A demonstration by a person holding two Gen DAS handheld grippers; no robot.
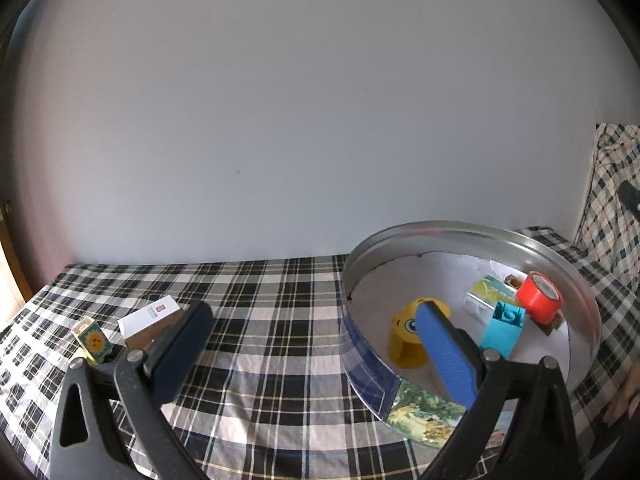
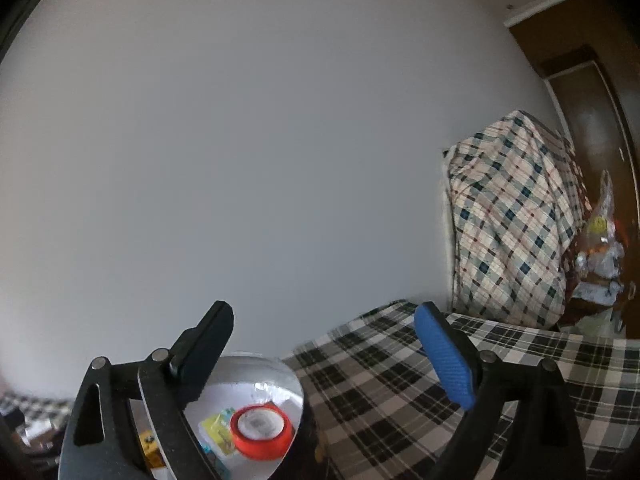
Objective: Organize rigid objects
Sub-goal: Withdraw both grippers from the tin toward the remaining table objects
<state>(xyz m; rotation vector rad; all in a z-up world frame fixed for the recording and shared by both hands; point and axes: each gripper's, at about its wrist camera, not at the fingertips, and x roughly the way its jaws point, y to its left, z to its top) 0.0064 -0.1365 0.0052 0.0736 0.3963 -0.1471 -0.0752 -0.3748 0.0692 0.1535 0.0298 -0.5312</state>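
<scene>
A round metal tin [image 1: 560,256] stands on the plaid cloth and holds a red tape roll [image 1: 538,294], a cyan block [image 1: 502,330], a yellow toy [image 1: 406,340] and a green-yellow packet [image 1: 490,290]. My left gripper [image 1: 308,324] is open and empty, between the tin and a white box [image 1: 150,316] with a small sunflower block [image 1: 94,342] at its left. My right gripper [image 2: 324,324] is open and empty, raised above the tin's [image 2: 276,372] right edge; the red tape roll [image 2: 260,432] lies below it.
A plaid-covered table [image 1: 260,300] runs to a white wall. A picture card [image 1: 424,410] leans at the tin's front. A plaid-draped object [image 2: 512,220] stands at the right, with a brown cabinet [image 2: 592,120] and bagged items [image 2: 600,248] behind.
</scene>
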